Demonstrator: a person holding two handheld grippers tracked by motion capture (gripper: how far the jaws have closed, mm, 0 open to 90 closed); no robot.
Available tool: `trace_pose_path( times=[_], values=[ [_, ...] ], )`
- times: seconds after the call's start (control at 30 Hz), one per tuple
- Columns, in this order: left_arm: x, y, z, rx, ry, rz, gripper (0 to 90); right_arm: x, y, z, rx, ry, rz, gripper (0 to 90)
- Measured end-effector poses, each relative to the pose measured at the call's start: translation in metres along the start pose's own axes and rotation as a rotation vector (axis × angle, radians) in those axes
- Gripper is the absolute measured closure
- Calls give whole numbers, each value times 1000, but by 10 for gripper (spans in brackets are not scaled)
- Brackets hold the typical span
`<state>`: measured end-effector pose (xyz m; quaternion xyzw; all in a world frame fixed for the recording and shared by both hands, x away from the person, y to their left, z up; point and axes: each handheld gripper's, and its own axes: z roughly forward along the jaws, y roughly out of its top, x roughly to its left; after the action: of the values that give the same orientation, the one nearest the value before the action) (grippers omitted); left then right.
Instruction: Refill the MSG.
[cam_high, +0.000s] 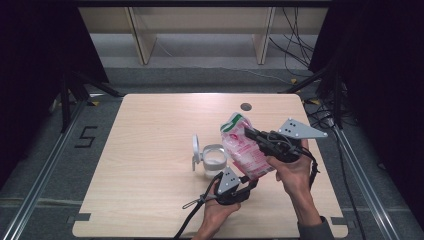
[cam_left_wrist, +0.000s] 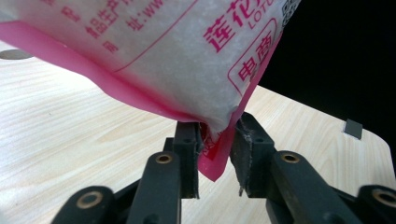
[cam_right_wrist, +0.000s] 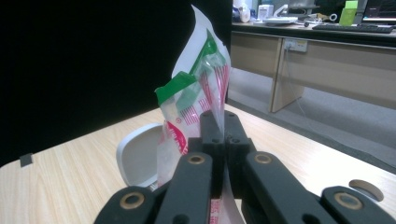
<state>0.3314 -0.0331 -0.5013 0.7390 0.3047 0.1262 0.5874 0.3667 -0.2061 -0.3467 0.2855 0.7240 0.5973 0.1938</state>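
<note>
A white and pink bag (cam_high: 244, 150) with a green top hangs tilted over the table (cam_high: 150, 125), held by both grippers. My right gripper (cam_high: 248, 133) is shut on the bag's upper edge (cam_right_wrist: 198, 88), just below the green band. My left gripper (cam_high: 252, 183) pinches the pink bottom corner (cam_left_wrist: 212, 161), with one jaw on each side of the bag (cam_left_wrist: 187, 60). Beside the bag on its left stands a clear jar (cam_high: 214, 161) holding something white. Its white lid (cam_high: 196, 148) is swung open and stands upright; the lid (cam_right_wrist: 140, 158) also shows behind the bag.
A round cable hole (cam_high: 245, 106) sits near the table's far edge. Bare wood lies to the left of the jar. Black stands and cables flank the table on the floor. Wooden desk legs (cam_high: 142, 42) stand beyond it.
</note>
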Motion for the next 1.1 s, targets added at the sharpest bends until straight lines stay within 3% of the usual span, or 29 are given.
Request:
trace_pose_path(
  times=[0.07,0.1,0.13,0.17,0.3,0.4,0.5,0.53,0.6,0.63,0.7,0.73,0.77,0.87,0.9,0.93,1.0,1.03,1.07,1.1],
  values=[
    [0,-1,0,-15,-3,-16,656,0,-1,-1,-13,18,-6,900],
    [0,0,-3,0,5,-3,638,1,-2,-2,-17,24,14,900],
    [0,0,-3,-13,-3,-11,633,0,-2,-4,-22,12,2,900],
    [-1,0,-4,-3,13,-8,624,0,-3,-4,-35,23,-7,900],
    [1,-2,-12,32,11,-19,543,0,-4,-11,-42,23,25,900],
    [0,-4,-19,12,2,-38,535,0,-7,-17,-44,14,26,900],
    [1,-4,-28,16,16,-14,523,-4,-14,-21,-43,-12,28,900],
    [2,-4,-31,24,19,-4,519,-4,-16,-23,-36,-12,52,900],
    [3,-5,-35,23,19,15,510,-7,-20,-25,-21,-22,42,900],
    [5,-4,-37,31,26,41,506,-7,-22,-25,-22,-22,58,900],
    [8,-6,-39,31,10,38,497,-7,-27,-25,-14,-37,56,900],
    [7,-9,-39,27,29,0,493,-9,-29,-25,-13,-41,41,900],
    [10,-9,-41,33,19,30,494,-7,-33,-24,-2,-42,65,900],
    [12,-11,-46,39,33,19,484,-12,-41,-22,1,-36,54,900],
    [14,-12,-49,46,45,35,478,-14,-44,-23,5,-45,46,900],
    [15,-12,-50,44,48,43,468,-15,-48,-22,10,-36,67,900],
    [16,-13,-52,45,58,-5,448,-18,-53,-21,15,-37,79,900],
    [20,-12,-55,58,57,37,443,-17,-55,-20,32,-38,103,900],
    [19,-13,-56,48,65,0,442,-20,-58,-18,20,-37,86,900],
    [22,-13,-59,59,67,38,440,-20,-60,-17,29,-34,108,900]
  ],
)
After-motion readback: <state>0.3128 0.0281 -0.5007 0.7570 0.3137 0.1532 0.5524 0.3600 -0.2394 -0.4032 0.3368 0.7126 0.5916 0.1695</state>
